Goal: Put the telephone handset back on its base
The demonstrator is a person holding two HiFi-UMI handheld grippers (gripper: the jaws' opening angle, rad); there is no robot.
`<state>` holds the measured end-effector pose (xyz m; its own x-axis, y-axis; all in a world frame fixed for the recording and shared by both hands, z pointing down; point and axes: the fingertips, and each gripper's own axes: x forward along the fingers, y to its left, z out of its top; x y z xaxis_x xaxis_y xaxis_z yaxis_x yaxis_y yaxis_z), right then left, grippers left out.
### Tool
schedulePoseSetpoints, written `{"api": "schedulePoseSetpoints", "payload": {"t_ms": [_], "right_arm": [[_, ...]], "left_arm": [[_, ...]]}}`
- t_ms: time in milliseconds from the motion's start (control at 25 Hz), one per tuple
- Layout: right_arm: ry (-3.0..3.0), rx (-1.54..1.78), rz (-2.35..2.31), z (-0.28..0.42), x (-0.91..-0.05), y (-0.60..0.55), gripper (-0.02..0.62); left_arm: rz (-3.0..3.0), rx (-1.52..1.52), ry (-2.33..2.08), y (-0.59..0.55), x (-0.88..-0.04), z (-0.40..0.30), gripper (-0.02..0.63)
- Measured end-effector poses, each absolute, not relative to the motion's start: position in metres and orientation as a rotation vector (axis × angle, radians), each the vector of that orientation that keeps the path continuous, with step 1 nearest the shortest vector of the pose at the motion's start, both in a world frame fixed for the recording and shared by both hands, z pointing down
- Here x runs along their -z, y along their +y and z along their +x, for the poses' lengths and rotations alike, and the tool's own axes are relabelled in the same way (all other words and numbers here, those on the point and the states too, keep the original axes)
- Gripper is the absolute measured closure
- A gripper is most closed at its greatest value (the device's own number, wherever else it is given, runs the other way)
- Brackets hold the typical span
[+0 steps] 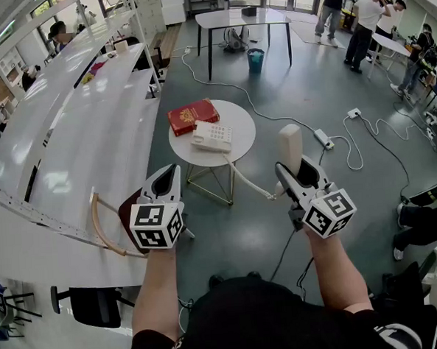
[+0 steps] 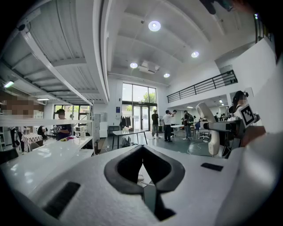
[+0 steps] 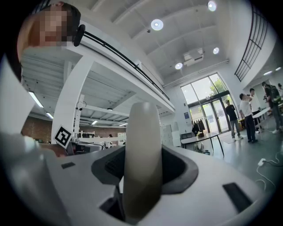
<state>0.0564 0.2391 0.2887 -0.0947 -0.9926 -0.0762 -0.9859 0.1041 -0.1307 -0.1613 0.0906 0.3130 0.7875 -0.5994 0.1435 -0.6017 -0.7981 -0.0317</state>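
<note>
The cream telephone base (image 1: 212, 136) lies on a small round white table (image 1: 241, 124), next to a red book (image 1: 193, 115). The cream handset (image 1: 291, 147) stands upright in the air to the right of the table and nearer to me. My right gripper (image 1: 296, 174) is shut on its lower part. In the right gripper view the handset (image 3: 141, 163) fills the gap between the jaws. Its coiled cord (image 1: 252, 186) runs back to the table. My left gripper (image 1: 166, 182) hovers left of the table's near edge, shut and empty, with its jaws meeting in the left gripper view (image 2: 142, 152).
A long white counter (image 1: 75, 127) runs along the left, with a wooden chair back (image 1: 104, 229) by my left gripper. A power strip (image 1: 323, 138) and cables lie on the floor to the right. A larger table (image 1: 238, 17), a blue bin (image 1: 256, 59) and several people stand farther back.
</note>
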Motion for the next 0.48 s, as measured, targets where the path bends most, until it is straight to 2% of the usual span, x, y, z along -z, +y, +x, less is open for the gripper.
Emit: {"api": "schedulePoseSetpoints", "payload": {"t_ms": [480], "right_arm": [[2.226, 0.076, -1.976, 0.068, -0.289, 0.251, 0.385]], "left_arm": [[2.93, -0.232, -1.007, 0.103, -0.318, -0.152, 0.597]]}}
